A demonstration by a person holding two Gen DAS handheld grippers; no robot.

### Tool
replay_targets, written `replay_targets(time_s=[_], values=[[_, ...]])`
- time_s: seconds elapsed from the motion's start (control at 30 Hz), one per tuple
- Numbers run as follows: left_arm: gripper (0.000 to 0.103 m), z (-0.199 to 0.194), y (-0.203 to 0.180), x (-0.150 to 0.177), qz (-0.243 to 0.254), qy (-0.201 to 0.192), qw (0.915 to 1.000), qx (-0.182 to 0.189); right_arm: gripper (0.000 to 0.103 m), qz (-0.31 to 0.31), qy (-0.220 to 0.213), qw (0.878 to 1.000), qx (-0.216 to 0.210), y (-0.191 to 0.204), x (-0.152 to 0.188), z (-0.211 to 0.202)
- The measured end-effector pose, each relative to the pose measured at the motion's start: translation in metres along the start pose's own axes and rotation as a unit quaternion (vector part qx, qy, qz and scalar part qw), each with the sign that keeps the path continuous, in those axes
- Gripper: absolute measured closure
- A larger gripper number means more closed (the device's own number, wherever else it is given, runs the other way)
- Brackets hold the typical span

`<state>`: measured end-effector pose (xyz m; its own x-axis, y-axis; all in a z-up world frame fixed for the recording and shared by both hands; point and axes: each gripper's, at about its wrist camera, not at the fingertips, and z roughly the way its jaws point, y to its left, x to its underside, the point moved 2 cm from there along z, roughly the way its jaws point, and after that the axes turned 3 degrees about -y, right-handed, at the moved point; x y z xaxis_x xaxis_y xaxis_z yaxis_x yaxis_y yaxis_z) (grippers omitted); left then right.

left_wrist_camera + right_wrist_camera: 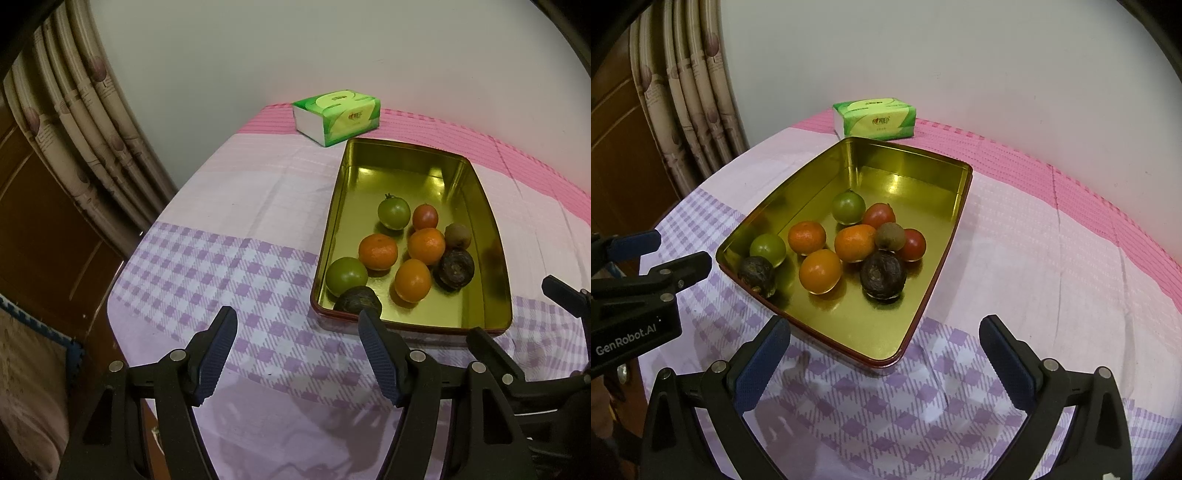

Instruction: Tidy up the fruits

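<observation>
Tissue pack (337,116), curtain (79,122), perhaps cupboard (48,236).

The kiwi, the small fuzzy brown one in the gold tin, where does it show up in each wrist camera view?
Left wrist view: the kiwi lies right of center, near the tin's right wall, just above a dark wrinkled fruit.
Right wrist view: the kiwi lies at center, between an orange and a red tomato.
Shared landmark: the green tissue pack beyond the tin's far end.

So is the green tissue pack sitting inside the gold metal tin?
No, the green tissue pack lies on the pink cloth beyond the gold metal tin's far rim, outside it.
</observation>
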<state>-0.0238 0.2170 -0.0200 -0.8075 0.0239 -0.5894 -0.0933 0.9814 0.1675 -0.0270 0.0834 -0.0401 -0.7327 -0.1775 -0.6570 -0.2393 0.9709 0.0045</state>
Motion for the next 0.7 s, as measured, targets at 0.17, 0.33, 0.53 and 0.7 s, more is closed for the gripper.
replay_targets(time_s=[0.17,0.33,0.53,0.7], values=[[0.034,0.0,-0.0006,0.0,0.001,0.0,1.0,0.001,0.002,0.0,0.001,1.0,-0.002,0.0004,0.0004,-0.0005],[0.034,0.0001,-0.0004,0.0001,0.001,0.0,1.0,0.0,0.002,0.0,0.001,1.0,-0.003,-0.0004,0.0006,-0.0003],[0.034,0.0002,-0.0005,0.0002,0.001,0.0,1.0,0.0,0.002,0.001,0.001,1.0,-0.003,-0.0003,0.0009,-0.0007],[0.034,0.0,-0.001,0.0003,0.001,-0.001,1.0,0.001,0.002,0.001,0.0,1.0,-0.003,-0.0008,0.0013,-0.001]])
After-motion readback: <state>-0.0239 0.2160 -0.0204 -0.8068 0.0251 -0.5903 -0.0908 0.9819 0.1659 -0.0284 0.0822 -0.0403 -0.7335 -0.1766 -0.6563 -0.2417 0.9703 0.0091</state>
